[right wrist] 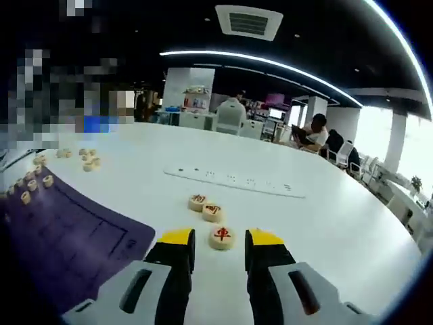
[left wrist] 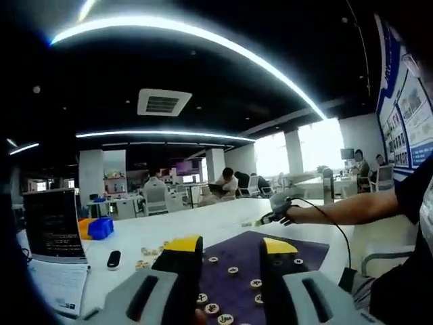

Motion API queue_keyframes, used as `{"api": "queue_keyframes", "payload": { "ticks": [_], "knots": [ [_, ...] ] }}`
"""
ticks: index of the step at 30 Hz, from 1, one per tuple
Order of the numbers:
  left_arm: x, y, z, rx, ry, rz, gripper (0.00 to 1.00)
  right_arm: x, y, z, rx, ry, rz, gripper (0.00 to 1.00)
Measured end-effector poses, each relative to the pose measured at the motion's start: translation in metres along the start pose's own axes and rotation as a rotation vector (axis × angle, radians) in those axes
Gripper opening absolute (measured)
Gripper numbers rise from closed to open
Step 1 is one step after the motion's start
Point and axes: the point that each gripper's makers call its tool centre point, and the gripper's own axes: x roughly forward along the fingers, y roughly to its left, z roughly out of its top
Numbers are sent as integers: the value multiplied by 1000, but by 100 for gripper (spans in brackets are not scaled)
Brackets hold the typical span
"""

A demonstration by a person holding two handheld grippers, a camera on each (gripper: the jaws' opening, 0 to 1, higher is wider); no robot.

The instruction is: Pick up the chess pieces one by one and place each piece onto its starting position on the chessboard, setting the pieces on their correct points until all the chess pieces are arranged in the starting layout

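Observation:
The purple chessboard mat [left wrist: 287, 252] lies just beyond my left gripper [left wrist: 230, 247], which hovers open over its near part with nothing between the yellow tips. Several round wooden pieces [left wrist: 233, 270] sit on the mat. In the right gripper view, the mat [right wrist: 67, 237] lies to the left. A wooden piece with a red character [right wrist: 222, 237] lies on the white table between the yellow tips of my open right gripper [right wrist: 221, 238], with a small gap on each side. Two more red-marked pieces [right wrist: 205, 206] lie just beyond it. A hand holds the right gripper [left wrist: 276, 211] past the mat's far edge.
Loose pieces [left wrist: 150, 254] lie on the table left of the mat, and another cluster [right wrist: 88, 159] shows beyond its far corner. A laptop [left wrist: 51, 223], papers [left wrist: 57, 284], a blue box [left wrist: 100, 228] and a small black object [left wrist: 114, 258] stand at the left. A white strip [right wrist: 233, 181] crosses the table.

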Motion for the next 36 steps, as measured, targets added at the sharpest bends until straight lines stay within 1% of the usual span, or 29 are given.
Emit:
{"api": "queue_keyframes", "payload": {
  "ticks": [1,2,3,4,6,7,13,17,27,29,31,36],
  "knots": [
    [0,0,1,-3,-3,1,35,3,-2,-4,20,13,-7,31],
    [0,0,1,-6,-4,0,35,5,-2,-10,59,32,-7,31],
    [-1,0,2,-6,-5,0,35,7,1,-13,103,40,3,31],
    [-1,0,2,-6,-6,0,35,9,2,-16,128,38,5,31],
    [-1,1,3,-6,-8,2,35,13,0,-18,133,32,2,31],
    [-2,2,3,-9,-10,5,35,15,0,-17,140,17,-2,31],
    [-2,10,0,-25,-6,27,35,19,-3,-17,130,17,-3,31],
    [-1,8,-3,-24,2,25,35,20,-4,-18,143,12,-2,31],
    [-2,9,-3,-26,-2,34,34,14,-4,-19,153,7,2,32],
    [-2,10,-3,-26,0,36,34,14,-5,-20,161,6,1,28],
    [-2,10,-4,-25,1,36,34,15,-6,-19,156,8,1,19],
    [-2,11,-4,-30,-3,36,34,19,-5,-19,142,8,7,18]
  ]
}}
